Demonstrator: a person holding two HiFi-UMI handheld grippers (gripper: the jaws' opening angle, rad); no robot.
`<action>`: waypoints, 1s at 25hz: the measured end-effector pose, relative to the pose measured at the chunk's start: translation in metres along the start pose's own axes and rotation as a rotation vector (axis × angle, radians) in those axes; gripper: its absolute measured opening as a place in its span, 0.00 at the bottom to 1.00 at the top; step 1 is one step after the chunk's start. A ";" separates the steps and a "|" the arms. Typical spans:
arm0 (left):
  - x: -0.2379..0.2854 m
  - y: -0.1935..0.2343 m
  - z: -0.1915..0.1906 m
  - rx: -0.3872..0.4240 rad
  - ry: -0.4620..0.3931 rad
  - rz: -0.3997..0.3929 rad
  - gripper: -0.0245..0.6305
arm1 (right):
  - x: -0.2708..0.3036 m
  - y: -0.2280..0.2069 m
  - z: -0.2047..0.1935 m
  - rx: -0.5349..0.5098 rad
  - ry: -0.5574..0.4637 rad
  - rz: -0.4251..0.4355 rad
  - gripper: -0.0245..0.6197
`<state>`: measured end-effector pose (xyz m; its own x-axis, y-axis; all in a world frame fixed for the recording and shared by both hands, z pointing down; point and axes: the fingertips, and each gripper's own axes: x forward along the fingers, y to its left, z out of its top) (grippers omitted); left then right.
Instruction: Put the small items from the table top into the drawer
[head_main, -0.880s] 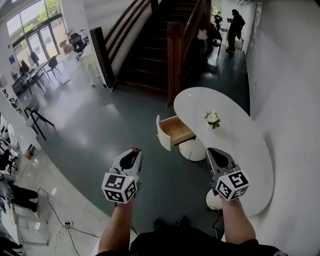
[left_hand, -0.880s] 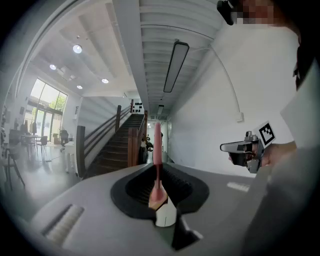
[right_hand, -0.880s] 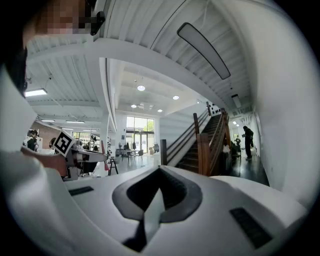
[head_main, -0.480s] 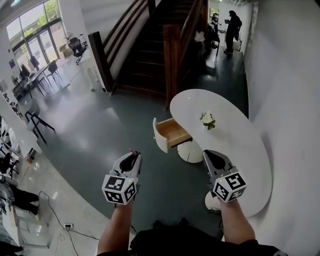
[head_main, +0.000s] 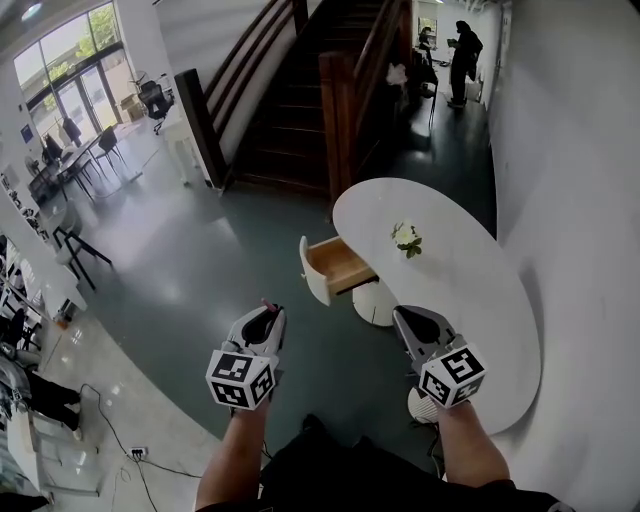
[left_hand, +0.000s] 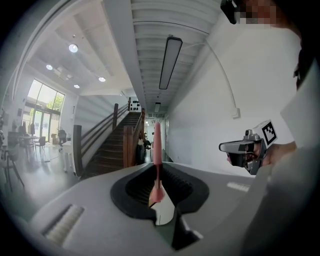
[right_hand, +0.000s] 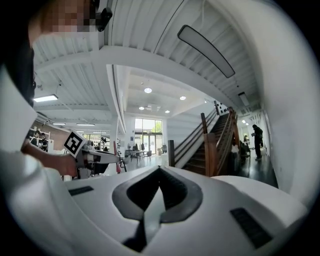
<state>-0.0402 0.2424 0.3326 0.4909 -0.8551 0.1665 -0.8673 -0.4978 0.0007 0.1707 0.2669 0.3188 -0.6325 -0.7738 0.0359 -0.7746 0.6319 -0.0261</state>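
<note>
A white oval table (head_main: 470, 300) stands at the right, with a small white flower (head_main: 405, 238) on its top. Its wood-lined drawer (head_main: 338, 266) is pulled out to the left and looks empty. My left gripper (head_main: 266, 308) hangs over the floor, left of the drawer, shut on a thin pink stick (left_hand: 157, 150) that points forward. My right gripper (head_main: 404, 318) is near the table's front edge, shut with nothing in it. In the left gripper view the right gripper (left_hand: 245, 147) shows at the right. From the right gripper view, the left gripper (right_hand: 95, 158) is at the left.
A dark wooden staircase (head_main: 300, 90) rises behind the table, its newel post (head_main: 338, 130) close to the table's far end. A white wall (head_main: 580, 200) runs along the right. A person (head_main: 466, 55) stands far back. Chairs and desks (head_main: 70, 160) stand at the left.
The table and open drawer have slid left and a little nearer in the head view. Both grippers keep their pose, the left still holding the pink stick.
</note>
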 end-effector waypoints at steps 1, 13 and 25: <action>0.002 -0.001 0.001 0.001 0.000 -0.003 0.12 | 0.000 -0.001 0.000 0.007 0.001 0.003 0.04; 0.044 0.032 -0.023 -0.048 0.029 -0.015 0.12 | 0.043 -0.034 -0.029 0.097 0.074 -0.016 0.04; 0.103 0.167 -0.045 -0.086 0.058 0.001 0.12 | 0.199 -0.034 -0.035 0.075 0.155 0.033 0.04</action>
<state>-0.1382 0.0779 0.3942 0.4866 -0.8445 0.2237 -0.8729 -0.4804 0.0852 0.0708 0.0930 0.3620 -0.6541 -0.7329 0.1871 -0.7551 0.6474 -0.1037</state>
